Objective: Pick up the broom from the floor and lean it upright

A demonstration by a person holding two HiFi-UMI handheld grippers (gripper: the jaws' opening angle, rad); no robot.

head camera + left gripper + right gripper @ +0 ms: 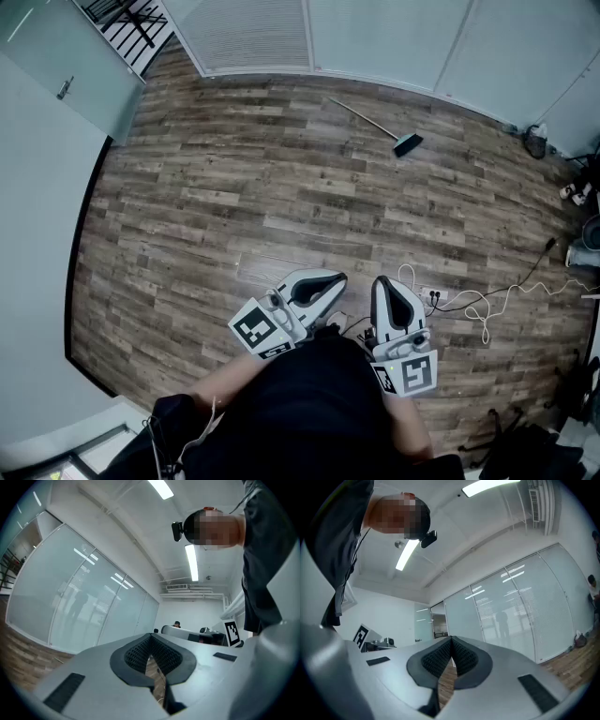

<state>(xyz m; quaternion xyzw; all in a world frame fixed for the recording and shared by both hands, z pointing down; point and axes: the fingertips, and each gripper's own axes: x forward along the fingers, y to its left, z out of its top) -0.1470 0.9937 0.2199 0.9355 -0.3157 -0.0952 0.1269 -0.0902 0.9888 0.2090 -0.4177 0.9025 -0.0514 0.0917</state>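
Your left gripper (339, 277) and right gripper (382, 281) hang clenched, empty, well apart from the broom (380, 125). Arrive unopened and you risk shoving it away.

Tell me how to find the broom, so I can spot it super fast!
Look at the big wooden floor and go to its far edge, just below the white wall panels. There the broom lies flat, all by itself. It is a thin, pale, straight stick with a small dark brush at one end, unlike the curly cables nearer the person.
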